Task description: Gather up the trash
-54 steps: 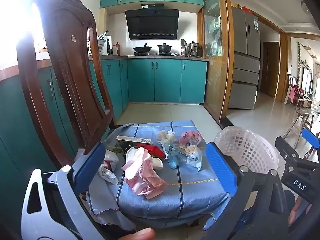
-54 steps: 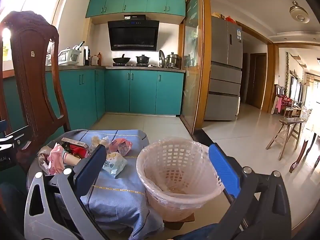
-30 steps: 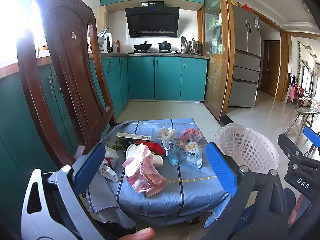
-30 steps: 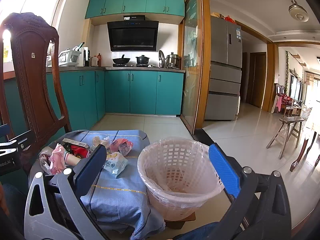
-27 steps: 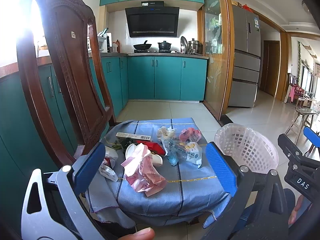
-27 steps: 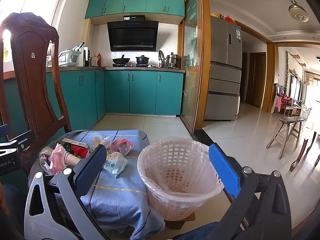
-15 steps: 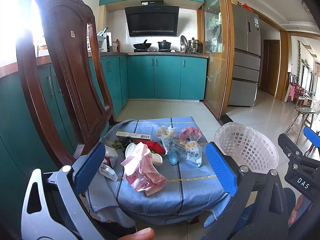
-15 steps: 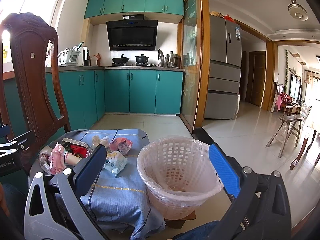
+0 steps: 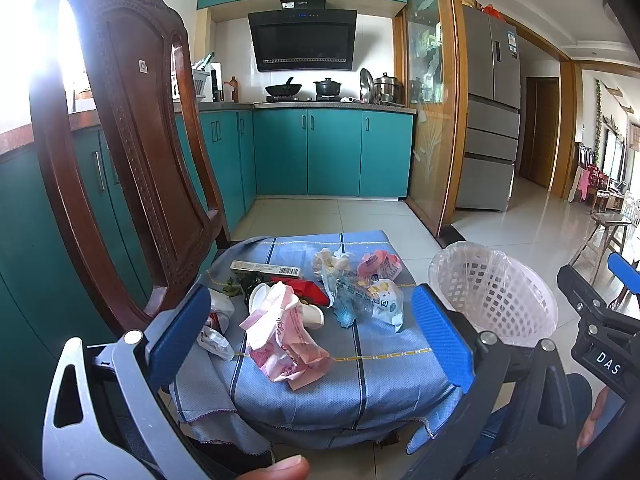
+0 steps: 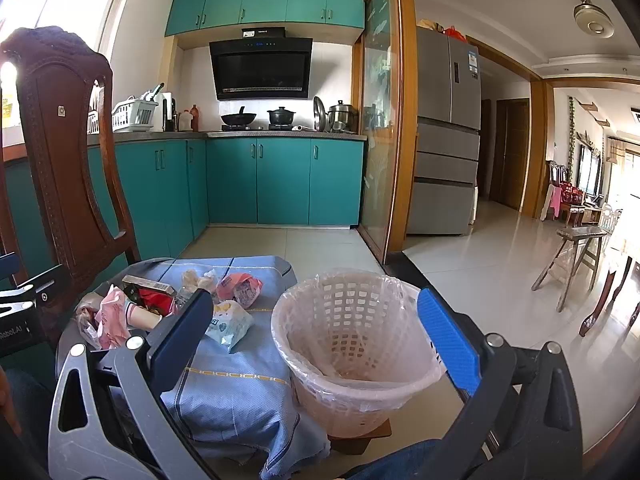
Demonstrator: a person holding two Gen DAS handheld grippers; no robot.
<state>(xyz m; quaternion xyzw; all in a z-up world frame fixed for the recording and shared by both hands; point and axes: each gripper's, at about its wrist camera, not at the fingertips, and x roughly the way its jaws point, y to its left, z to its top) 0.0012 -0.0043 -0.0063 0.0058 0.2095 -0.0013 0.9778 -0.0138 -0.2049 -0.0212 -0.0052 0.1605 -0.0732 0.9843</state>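
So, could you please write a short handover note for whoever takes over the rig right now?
Left gripper: open, empty, hovering short of the trash pile.
Right gripper: open, empty, facing the basket.
Trash on the blue cloth: pink crumpled bag nearest, white printed packet, pink wrapper, barcode box, more.
Basket, bag-lined, stands right of the cloth; no trash visible inside.
Done: nothing collected.
Left: move every piece into the basket.

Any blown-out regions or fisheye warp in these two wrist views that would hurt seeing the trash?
Left wrist: window glare washes out the top-left behind the chair back; the trash pile is sharp and evenly lit. Right wrist: milder window glare top-left; basket clear; door frames bow near the edges.
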